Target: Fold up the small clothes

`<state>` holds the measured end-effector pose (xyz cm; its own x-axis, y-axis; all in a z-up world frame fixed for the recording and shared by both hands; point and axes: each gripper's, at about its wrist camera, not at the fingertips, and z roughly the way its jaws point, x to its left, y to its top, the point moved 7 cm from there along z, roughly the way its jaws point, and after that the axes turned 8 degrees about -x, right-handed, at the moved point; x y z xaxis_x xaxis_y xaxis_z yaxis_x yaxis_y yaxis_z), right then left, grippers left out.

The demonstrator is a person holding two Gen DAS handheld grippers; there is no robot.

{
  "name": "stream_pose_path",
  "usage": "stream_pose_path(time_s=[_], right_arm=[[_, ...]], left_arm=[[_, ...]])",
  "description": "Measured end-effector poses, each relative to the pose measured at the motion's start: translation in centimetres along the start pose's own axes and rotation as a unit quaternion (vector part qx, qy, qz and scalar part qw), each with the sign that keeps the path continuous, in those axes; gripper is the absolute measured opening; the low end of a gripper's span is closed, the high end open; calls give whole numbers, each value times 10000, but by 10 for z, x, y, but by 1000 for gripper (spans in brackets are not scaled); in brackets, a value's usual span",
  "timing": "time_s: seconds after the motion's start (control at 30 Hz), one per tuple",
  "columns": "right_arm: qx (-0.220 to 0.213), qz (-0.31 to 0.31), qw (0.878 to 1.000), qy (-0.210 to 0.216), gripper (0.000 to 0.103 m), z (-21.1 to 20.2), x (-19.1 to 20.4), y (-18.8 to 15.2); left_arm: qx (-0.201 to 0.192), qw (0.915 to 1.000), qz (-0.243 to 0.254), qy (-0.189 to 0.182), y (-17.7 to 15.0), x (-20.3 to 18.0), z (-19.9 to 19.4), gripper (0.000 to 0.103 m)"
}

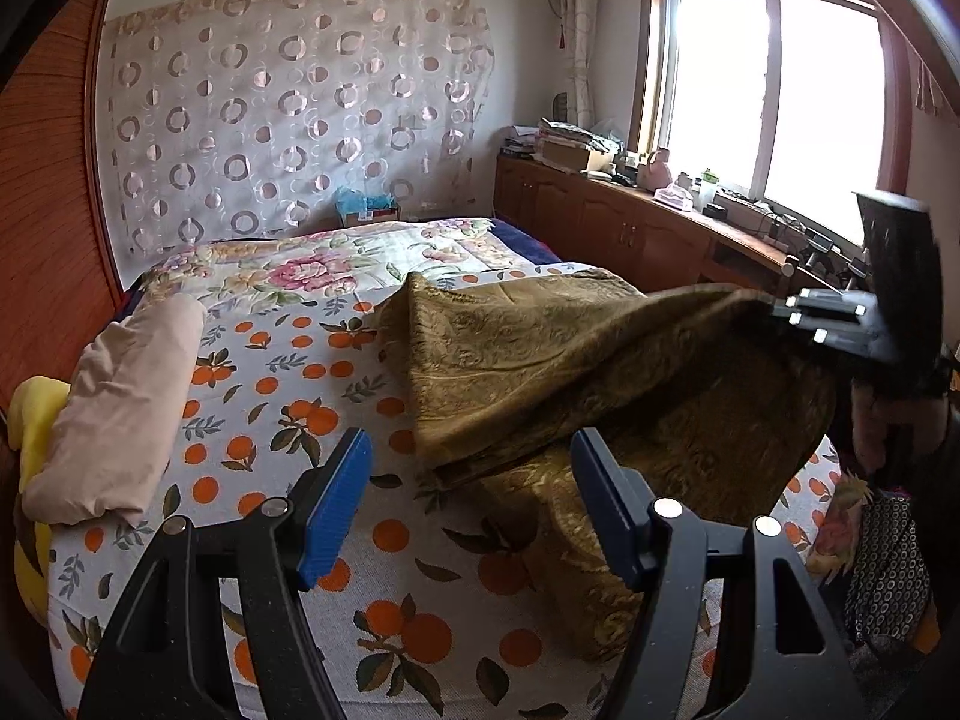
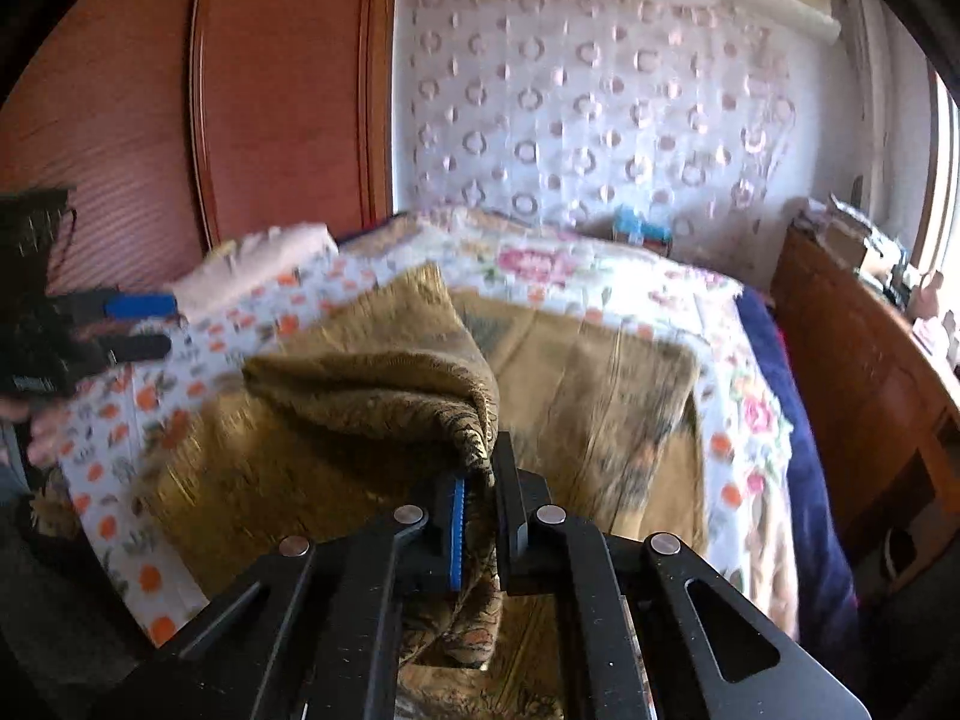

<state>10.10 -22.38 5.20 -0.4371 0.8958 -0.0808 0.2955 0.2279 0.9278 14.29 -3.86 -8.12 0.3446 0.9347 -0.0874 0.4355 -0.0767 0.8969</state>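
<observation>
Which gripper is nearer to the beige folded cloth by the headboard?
Left. The left gripper hovers open beside the beige folded cloth; the right gripper is farther away, gripping the olive cloth.

My left gripper [image 1: 471, 504]: matt black plastic arms, shiny metal rivets, blue ribbed pads [image 1: 336, 504]. My right gripper [image 2: 478, 516]: same black plastic, speckled with dust, pads pinching olive-gold cloth [image 1: 540, 360]. Cloth woven, brocade-like, slight sheen, fringed edge. Bedsheet [image 1: 288, 384] under it: matt printed cotton look, oranges and leaves. Beige folded garment [image 1: 120, 408]: soft, smooth, matt. Wardrobe [image 1: 42, 210]: reddish wood, fine ribbing, semi-gloss. Cabinet [image 1: 600, 222]: varnished brown wood. Wall curtain [image 1: 288, 108]: sheer fabric, shiny rings.
</observation>
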Motion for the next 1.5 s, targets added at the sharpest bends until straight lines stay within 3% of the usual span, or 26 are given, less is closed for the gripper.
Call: stream_pose_path(time_s=[0.17,0.37,0.47,0.53,0.6,0.67,0.9,1.17,1.5], right_arm=[[-99,-157,9991,-382,7,-14,-12,16],[752,446,9929,-812,7,8,-42,-30],[879,528,9905,-921,7,10,-46,-43],[884,508,9902,-952,16,6,-44,-45],[843,405,9895,-1101,38,0,-43,-42],[748,356,9903,-1113,50,-6,-41,-36],[521,126,9960,-717,54,-7,-14,-27],[723,-170,9972,-130,54,31,22,-24],[1125,-627,9889,743,54,85,64,-22]], left_arm=[[-32,10000,-36,5,1,2,0,70],[-55,10000,-52,5,2,2,-2,70],[-54,10000,-55,-1,2,3,-2,70],[-54,10000,-52,2,2,3,-2,70],[-51,10000,-56,-3,1,2,-2,70],[-47,10000,-61,-11,2,2,-2,70],[-44,10000,-42,-17,3,-4,1,70],[-38,10000,-82,20,0,-5,3,70],[-33,9998,-187,76,-7,7,-2,70]])
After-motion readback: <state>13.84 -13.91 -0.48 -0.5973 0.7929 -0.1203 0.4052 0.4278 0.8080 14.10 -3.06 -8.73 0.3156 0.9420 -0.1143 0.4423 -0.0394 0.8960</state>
